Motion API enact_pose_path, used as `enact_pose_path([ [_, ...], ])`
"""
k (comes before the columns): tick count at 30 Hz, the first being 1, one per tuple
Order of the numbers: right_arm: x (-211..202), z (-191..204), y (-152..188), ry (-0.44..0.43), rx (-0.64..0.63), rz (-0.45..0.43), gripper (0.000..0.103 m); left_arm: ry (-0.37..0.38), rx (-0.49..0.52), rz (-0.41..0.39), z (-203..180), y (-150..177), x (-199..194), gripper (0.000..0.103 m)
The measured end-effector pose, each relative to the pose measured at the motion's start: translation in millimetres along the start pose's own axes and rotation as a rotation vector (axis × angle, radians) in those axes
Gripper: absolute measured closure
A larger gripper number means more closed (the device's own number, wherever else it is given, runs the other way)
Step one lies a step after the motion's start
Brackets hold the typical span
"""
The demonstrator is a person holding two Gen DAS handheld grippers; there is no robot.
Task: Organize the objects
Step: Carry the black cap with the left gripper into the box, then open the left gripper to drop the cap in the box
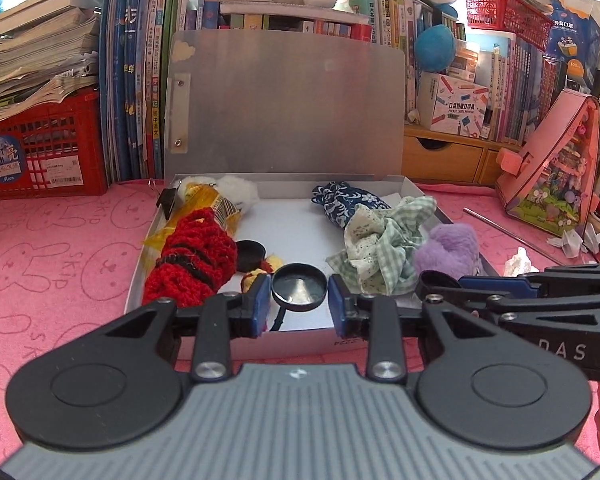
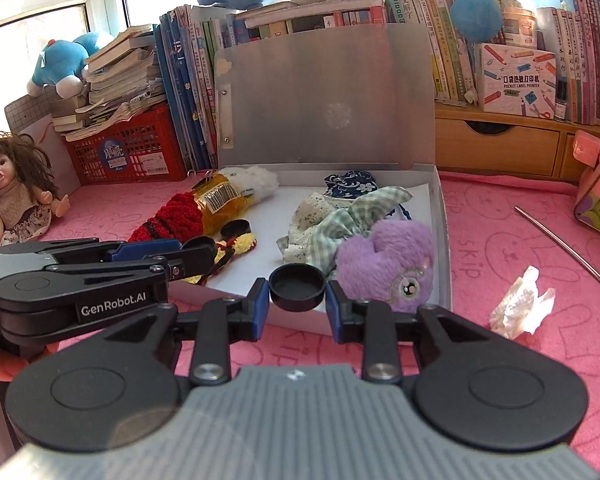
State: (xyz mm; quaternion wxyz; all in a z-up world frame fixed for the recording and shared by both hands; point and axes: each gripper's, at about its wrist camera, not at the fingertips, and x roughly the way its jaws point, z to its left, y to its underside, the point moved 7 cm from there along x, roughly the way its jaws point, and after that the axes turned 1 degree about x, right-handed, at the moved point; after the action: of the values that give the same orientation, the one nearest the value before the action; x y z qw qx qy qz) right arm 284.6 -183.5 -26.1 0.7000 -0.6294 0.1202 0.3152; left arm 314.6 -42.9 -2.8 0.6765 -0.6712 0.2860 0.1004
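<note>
An open grey box (image 1: 410,190) lies on the pink mat with its lid propped upright. My left gripper (image 1: 299,302) is shut on a round black lid with a shiny inside (image 1: 299,289), held over the box's near edge. My right gripper (image 2: 297,300) is shut on a matte round black cap (image 2: 297,286) above the box's front rim (image 2: 444,240). Inside lie a red knitted piece (image 1: 196,260), a yellow packet (image 1: 216,206), a blue patterned pouch (image 1: 346,200), a green checked cloth (image 1: 380,240), a purple plush (image 2: 384,260) and another black cap (image 1: 249,254).
Books and a red crate (image 1: 40,148) line the back. A doll (image 2: 18,196) sits at the far left. Crumpled paper (image 2: 520,308), a thin metal rod (image 2: 564,246) and a pink house-shaped toy (image 1: 552,176) lie right of the box.
</note>
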Motion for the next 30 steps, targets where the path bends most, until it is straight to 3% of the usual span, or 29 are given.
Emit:
enact_pose_path([
  [13,26.9,-8.4,-0.7,0.022,0.011,0.025,0.067,-0.04,-0.015,0.023,16.0,3.2,24.4,0.066],
  [19,37.0,-14.7,-8.5,0.036,0.014,0.03,0.068,-0.071,-0.004,0.008,25.0,-9.9,36.5,0.066],
  [24,48.0,-29.2,-16.3,0.038,0.09,0.038,0.068,-0.07,-0.021,0.005,28.6,-16.2,43.8,0.066],
  [30,52.1,-20.4,-6.2,0.053,0.035,0.053,0.065,-0.078,0.033,0.015,21.2,-9.4,44.9,0.066],
])
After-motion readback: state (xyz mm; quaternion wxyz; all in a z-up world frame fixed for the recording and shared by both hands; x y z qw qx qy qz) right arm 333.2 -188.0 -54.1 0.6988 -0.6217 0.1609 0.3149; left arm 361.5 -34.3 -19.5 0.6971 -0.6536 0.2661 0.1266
